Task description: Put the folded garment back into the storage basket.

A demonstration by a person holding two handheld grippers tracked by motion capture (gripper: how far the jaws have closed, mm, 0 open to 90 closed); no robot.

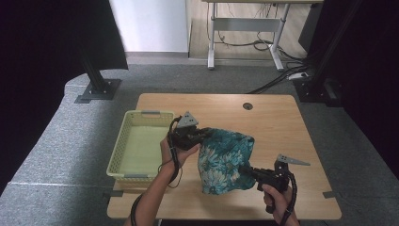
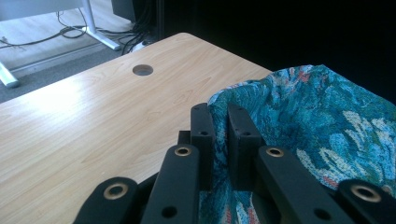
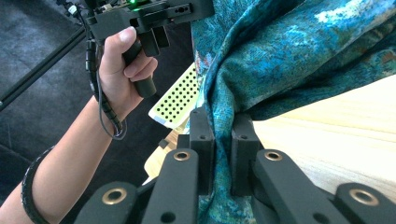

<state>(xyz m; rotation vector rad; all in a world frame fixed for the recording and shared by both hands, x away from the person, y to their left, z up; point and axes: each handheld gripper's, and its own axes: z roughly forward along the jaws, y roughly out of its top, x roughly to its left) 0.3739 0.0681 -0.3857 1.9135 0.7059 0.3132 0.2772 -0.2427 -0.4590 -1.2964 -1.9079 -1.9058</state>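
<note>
The teal floral cloth (image 1: 225, 160) hangs pinched between left claw (image 1: 205, 134) and right claw (image 1: 244, 169), bearing no readable writing.

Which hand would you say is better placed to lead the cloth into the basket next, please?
Probably the left. The left gripper is shut on the cloth right beside the basket; the right gripper pinches the cloth's far edge, farther from the basket.

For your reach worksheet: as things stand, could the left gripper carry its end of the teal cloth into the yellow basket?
Probably yes. The left gripper, shut on the cloth, hangs right beside the open basket, with nothing between them.
</note>
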